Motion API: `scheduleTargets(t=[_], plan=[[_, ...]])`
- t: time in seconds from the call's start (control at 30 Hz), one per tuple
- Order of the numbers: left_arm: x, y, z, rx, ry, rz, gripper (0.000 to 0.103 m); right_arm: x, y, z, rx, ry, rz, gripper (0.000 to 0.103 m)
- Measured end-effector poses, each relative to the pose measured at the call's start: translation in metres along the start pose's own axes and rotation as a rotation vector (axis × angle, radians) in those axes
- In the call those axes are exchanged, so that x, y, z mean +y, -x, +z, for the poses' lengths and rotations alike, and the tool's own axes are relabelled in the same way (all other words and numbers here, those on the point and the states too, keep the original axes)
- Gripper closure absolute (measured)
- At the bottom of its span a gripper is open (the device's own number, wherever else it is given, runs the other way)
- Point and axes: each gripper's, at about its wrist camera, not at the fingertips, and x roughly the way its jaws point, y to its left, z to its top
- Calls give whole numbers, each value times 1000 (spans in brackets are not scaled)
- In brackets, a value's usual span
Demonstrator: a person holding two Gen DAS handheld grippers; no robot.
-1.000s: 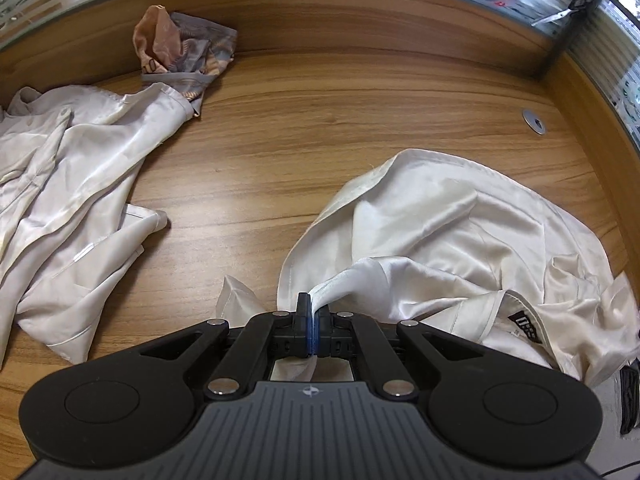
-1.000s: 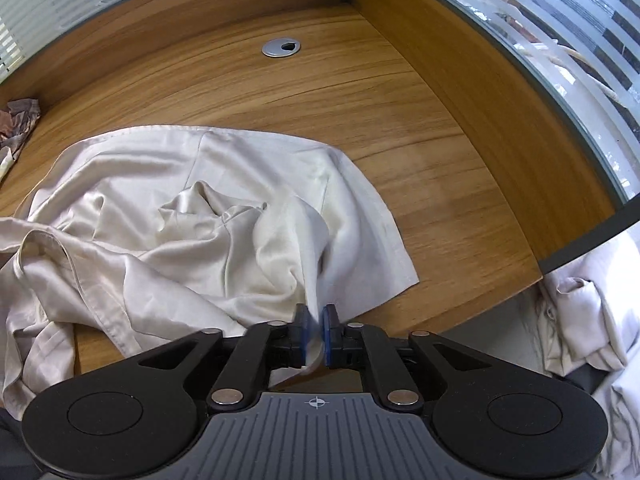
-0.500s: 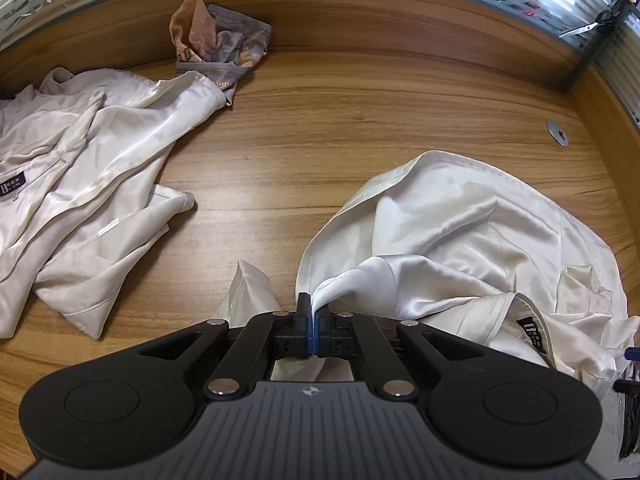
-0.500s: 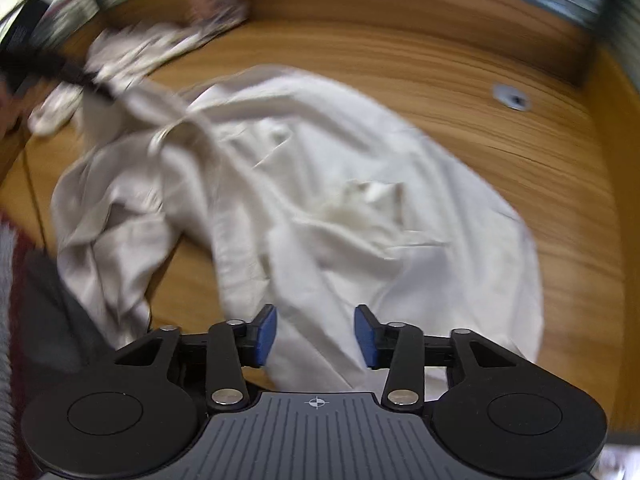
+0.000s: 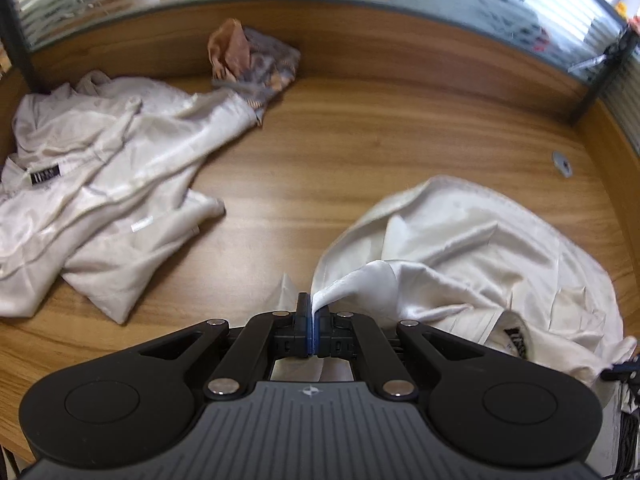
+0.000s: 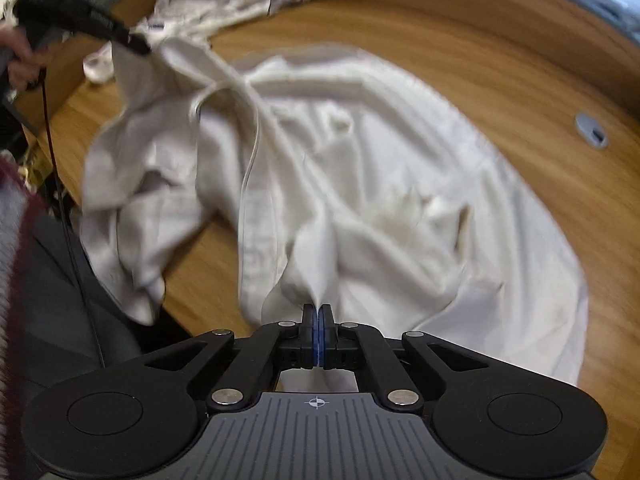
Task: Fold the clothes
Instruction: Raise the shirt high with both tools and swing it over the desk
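A cream satin garment (image 5: 472,248) lies crumpled on the right half of the wooden table (image 5: 360,152). My left gripper (image 5: 313,312) is shut on a fold of its edge, and the cloth rises to the pads. In the right wrist view the same garment (image 6: 380,184) spreads across the table. There my right gripper (image 6: 319,314) is shut on a pinch of cloth near the front edge. At the upper left of that view the left gripper (image 6: 138,45) holds its corner lifted, with a person's hand (image 6: 16,60) behind it.
A second cream garment (image 5: 100,184) lies heaped at the left. A crumpled patterned cloth (image 5: 252,64) sits by the back wall. A round metal grommet (image 5: 562,162) is set in the table at the right. A frosted glass partition rings the desk. A person's dark trousers (image 6: 52,300) are at the near edge.
My right gripper swung from the garment's right side to its near edge, rolled, opened wide, then shut on a pinch of cloth. My left gripper rose a little, still holding its fold.
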Motion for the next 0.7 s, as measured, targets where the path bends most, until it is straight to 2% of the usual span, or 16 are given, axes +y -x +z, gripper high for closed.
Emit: scheduleTargets(t=[0.23, 0.47, 0.7], plan=[[6, 27, 43, -96, 37, -42, 102, -34, 48, 62, -152, -27, -52, 100], [20, 38, 105, -206, 69, -47, 103, -73, 70, 141, -253, -12, -268, 100], [28, 14, 182, -286, 54, -9, 102, -125, 65, 229, -349, -10, -403, 100]])
